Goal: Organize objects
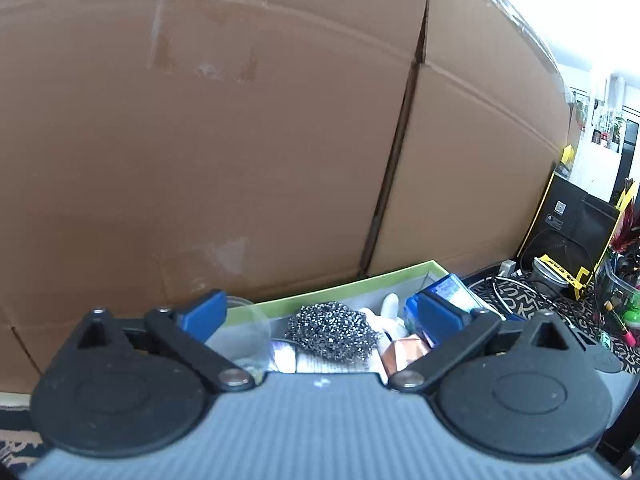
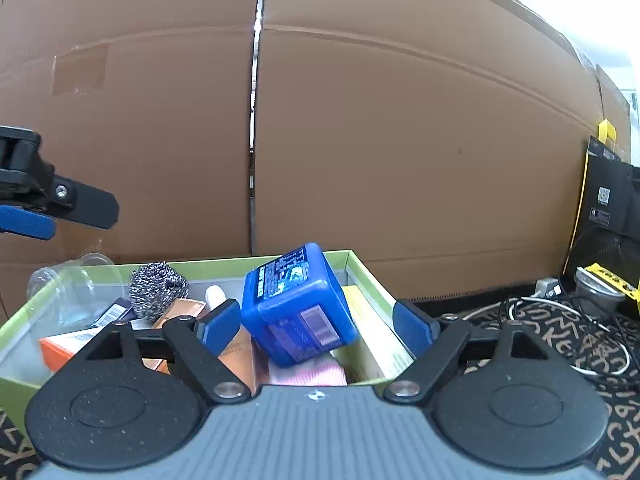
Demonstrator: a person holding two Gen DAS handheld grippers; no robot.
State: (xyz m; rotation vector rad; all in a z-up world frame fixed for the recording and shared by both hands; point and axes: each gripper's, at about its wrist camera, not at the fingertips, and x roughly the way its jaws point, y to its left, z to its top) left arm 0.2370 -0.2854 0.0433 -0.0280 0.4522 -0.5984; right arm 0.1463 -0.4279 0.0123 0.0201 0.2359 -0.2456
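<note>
Blue container (image 2: 298,306) lies tilted between the right gripper's (image 2: 318,326) spread, empty fingers (image 2: 218,326).

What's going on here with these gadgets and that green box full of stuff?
A person is sorting household odds and ends into a green box using a pair of hand-held tongs. Both the right tongs and the left tongs are open and holding nothing. A blue container sits tilted in the box between the right tongs' fingers, apparently just dropped in or about to be picked up. Also inside are a steel scrubber, a clear plastic cup and some small cartons. A big cardboard box stands behind.
</note>
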